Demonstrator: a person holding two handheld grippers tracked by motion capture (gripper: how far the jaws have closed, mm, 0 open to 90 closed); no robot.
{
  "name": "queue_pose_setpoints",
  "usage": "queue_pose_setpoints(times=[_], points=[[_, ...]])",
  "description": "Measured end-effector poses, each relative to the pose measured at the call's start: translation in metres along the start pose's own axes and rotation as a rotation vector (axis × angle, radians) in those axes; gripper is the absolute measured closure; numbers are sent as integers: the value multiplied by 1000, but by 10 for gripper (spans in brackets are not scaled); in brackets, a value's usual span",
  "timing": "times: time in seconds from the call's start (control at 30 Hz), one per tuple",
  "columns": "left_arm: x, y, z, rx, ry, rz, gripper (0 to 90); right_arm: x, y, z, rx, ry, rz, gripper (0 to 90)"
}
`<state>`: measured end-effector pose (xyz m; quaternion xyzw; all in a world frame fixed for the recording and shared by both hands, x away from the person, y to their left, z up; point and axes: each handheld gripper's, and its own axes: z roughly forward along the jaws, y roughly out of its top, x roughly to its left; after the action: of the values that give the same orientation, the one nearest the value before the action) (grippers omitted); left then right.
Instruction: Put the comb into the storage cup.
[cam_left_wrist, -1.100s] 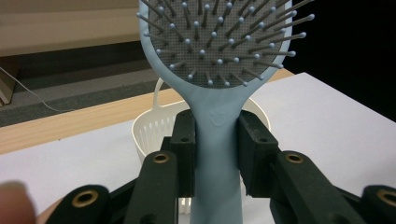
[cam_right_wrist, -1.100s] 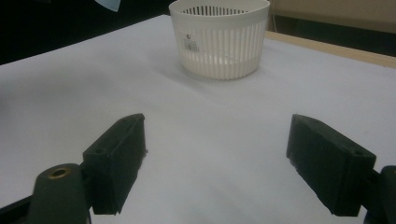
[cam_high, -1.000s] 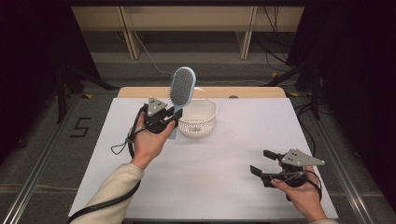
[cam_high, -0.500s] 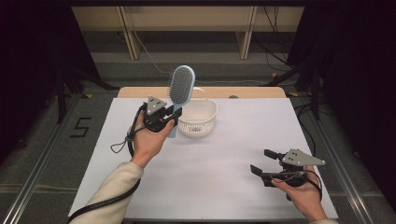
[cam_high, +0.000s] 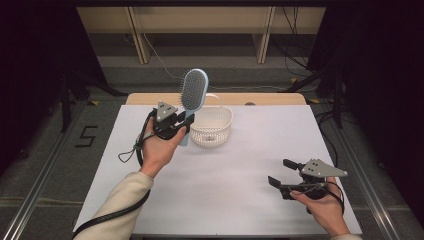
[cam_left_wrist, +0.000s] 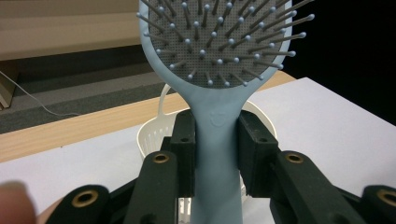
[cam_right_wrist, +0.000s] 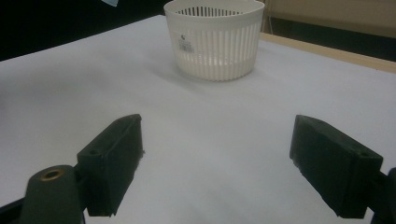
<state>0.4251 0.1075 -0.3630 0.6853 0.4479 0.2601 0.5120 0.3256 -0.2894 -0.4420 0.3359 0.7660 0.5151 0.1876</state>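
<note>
1. Left gripper (cam_high: 182, 125) clamped both black jaws on the handle of a pale blue plastic paddle hairbrush (cam_high: 193, 91), holding it upright above the table.
2. Just beside and behind the hairbrush stood a white slotted plastic basket (cam_high: 214, 131) on the white tabletop (cam_high: 225, 190).
3. Right gripper (cam_high: 281, 172), well apart near the front edge, had its jaws spread wide and empty.

Hairbrush (cam_left_wrist: 215, 116): pale blue handle and frame; grey bristle pad, finely dotted, with grey pins tipped in pale blue. Basket (cam_right_wrist: 215, 42): white, wall patterned with narrow vertical slots, one small printed label. Counter (cam_high: 225, 190): white surface with a light wood strip along the far edge. Left hand-held gripper (cam_left_wrist: 215, 154): black, brass-coloured rivet rings. Sleeve (cam_high: 117, 200): cream.
</note>
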Motion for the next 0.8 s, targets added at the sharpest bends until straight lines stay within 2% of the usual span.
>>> queue_pose_setpoints(times=[0.8], points=[[-3, 8, 12, -20, -9, 0, 697, 0, 0, 0, -4, 6, 7, 181]])
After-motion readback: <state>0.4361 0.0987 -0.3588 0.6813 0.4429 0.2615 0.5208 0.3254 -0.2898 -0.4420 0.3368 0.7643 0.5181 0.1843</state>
